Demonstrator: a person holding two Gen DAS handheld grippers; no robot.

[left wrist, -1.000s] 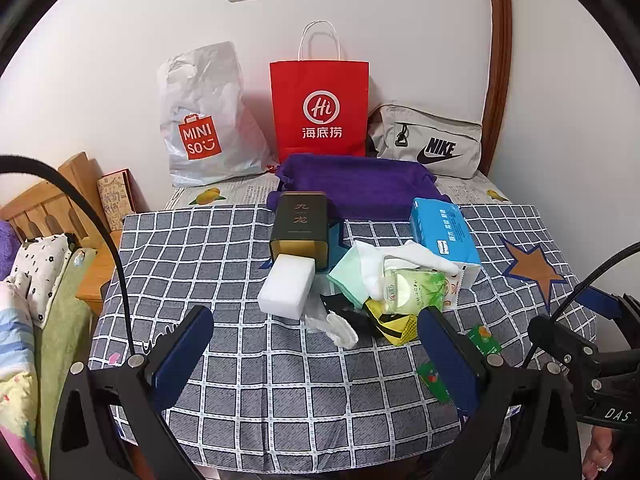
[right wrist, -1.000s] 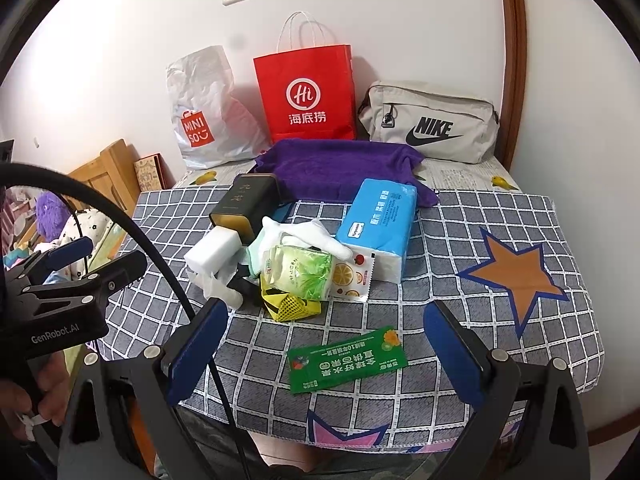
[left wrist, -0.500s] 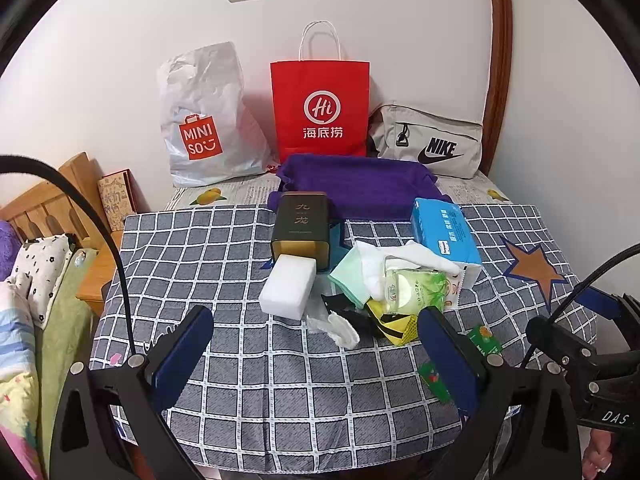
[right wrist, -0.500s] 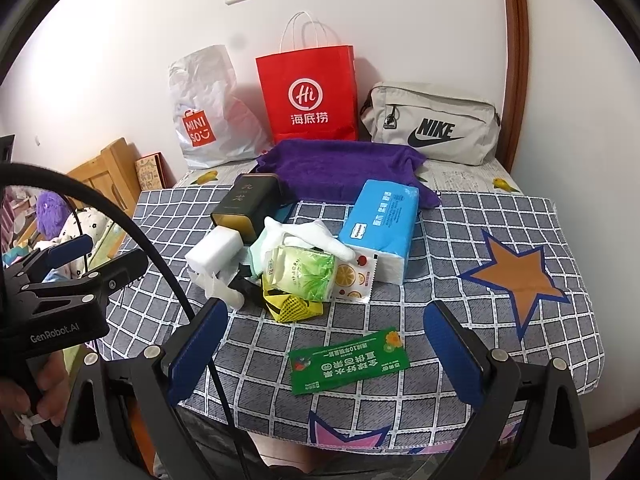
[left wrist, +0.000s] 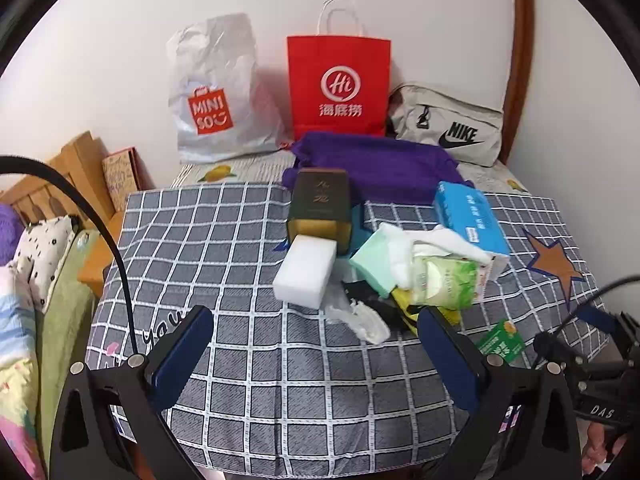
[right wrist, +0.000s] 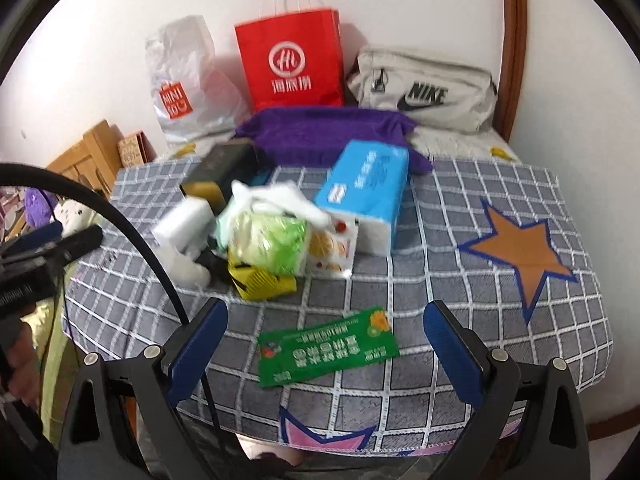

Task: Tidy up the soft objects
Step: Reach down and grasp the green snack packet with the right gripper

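Observation:
A heap of soft things lies mid-table: a white sponge block (left wrist: 306,270), a green wipes pack (left wrist: 446,282), a blue tissue pack (left wrist: 468,216), white cloths (left wrist: 448,240) and a purple towel (left wrist: 372,164) behind. My left gripper (left wrist: 316,350) is open above the near table edge, short of the heap, holding nothing. In the right wrist view the same sponge block (right wrist: 186,220), wipes pack (right wrist: 272,242), tissue pack (right wrist: 366,188) and purple towel (right wrist: 324,132) show. A green flat packet (right wrist: 326,348) lies just ahead of my open, empty right gripper (right wrist: 326,346).
A dark tin box (left wrist: 320,208) lies behind the sponge. Against the wall stand a silver bag (left wrist: 216,92), a red paper bag (left wrist: 338,88) and a beige Nike pouch (left wrist: 448,124). A checked cloth (left wrist: 224,248) covers the table. Bedding (left wrist: 36,280) lies at the left.
The right gripper has moved forward and swung left toward the table; its view is blurred and the green packet is now closer. The left gripper has barely moved.

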